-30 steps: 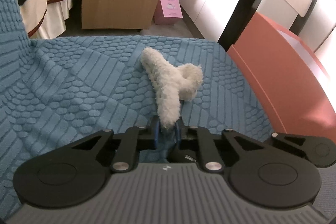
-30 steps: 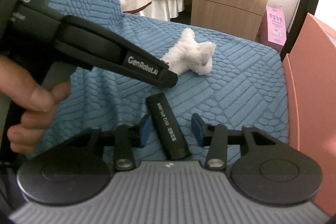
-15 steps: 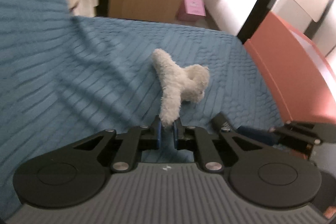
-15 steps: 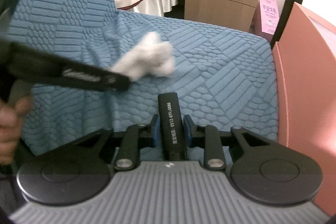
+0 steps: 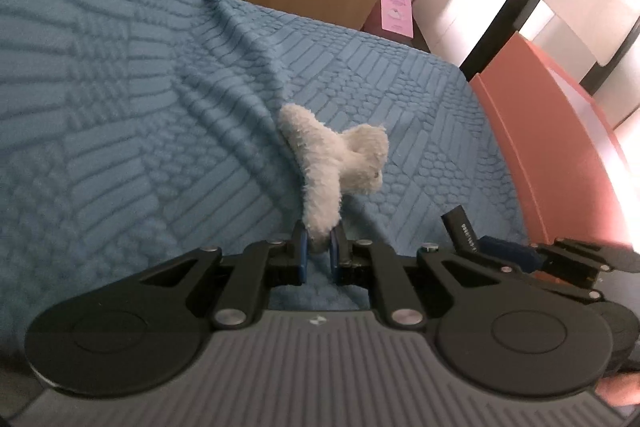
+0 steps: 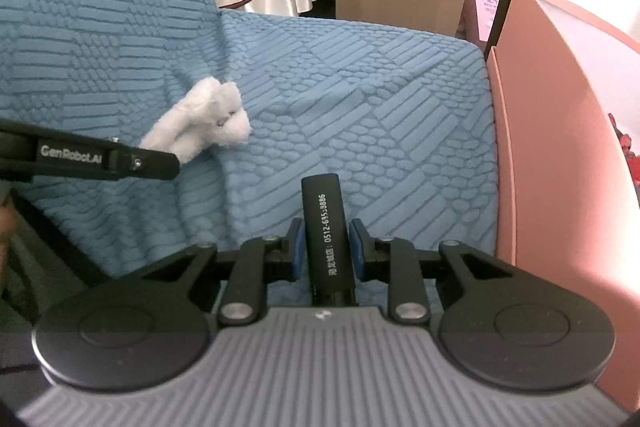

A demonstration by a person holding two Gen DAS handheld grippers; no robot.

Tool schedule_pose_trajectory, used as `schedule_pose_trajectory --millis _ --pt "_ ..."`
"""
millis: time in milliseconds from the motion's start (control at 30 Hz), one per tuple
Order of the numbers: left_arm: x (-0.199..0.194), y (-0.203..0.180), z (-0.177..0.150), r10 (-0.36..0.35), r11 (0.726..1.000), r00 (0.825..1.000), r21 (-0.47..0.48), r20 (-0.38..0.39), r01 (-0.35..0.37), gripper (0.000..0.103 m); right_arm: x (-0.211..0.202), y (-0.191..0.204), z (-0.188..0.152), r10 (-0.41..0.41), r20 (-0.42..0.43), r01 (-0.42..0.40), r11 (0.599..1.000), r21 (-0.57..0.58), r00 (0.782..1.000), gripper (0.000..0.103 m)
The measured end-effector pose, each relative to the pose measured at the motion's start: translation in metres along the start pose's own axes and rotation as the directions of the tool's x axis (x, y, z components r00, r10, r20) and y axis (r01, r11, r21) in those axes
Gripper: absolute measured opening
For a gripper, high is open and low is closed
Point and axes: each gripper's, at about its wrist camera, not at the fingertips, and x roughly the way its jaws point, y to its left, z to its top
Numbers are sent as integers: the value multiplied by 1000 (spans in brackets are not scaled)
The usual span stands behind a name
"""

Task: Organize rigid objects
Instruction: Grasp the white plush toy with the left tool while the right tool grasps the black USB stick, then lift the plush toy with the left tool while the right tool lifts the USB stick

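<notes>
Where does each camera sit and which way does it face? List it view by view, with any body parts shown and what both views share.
Left wrist: on the left gripper, looking down along its fingers at the fluffy white claw clip it pinches; a fingertip shows bottom right.
Right wrist: on the right gripper, looking down at the black stick it clamps; part of a hand shows at the left edge.
Shared: clip, stick, blue cushion, pink bin, each other's gripper.

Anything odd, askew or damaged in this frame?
Nothing looks damaged or spilled. One mismatch: the left gripper is shut on a fluffy white hair claw, pinched only at one tip, a soft-looking thing among rigid ones. The right gripper holds the black stick squarely.
</notes>
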Motion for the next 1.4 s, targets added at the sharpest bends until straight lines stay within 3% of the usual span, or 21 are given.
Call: schedule_pose_trajectory --millis 167,333,533,600,733,767,1033,1233,1400 --pt "-12 -5 -17 11 1000 1000 -13 -12 -11 13 -7 9 -10 0 -14 0 1000 -11 1000 27" --pt "-5 4 -23 50 995 995 -84 -83 -57 14 -9 12 -20 -11 -33 11 1000 -10 999 27" --pt "-6 8 -23 17 993 997 -114 -79 -26 14 -4 12 -20 -7 -42 7 1000 12 999 27" --pt "-5 9 -21 7 992 997 -125 -83 -17 19 -4 12 -20 9 -40 -8 1000 28 999 28" --pt "-2 12 -13 -18 991 996 -134 -84 7 51 -4 10 -18 22 -26 -20 998 59 999 30" --pt "-2 13 -12 -12 991 997 -135 -79 1 52 -4 10 -17 24 -20 -23 998 64 1000 31" --pt "-4 8 -6 -46 993 998 -110 -41 41 57 5 15 -14 19 -18 -18 999 44 1000 33" --pt "-6 8 -4 -60 992 998 -109 -13 58 59 7 21 -14 -30 -13 30 1000 6 999 27" --pt "-6 3 0 -83 993 996 -83 19 84 59 9 14 -9 -41 6 40 997 63 999 27"
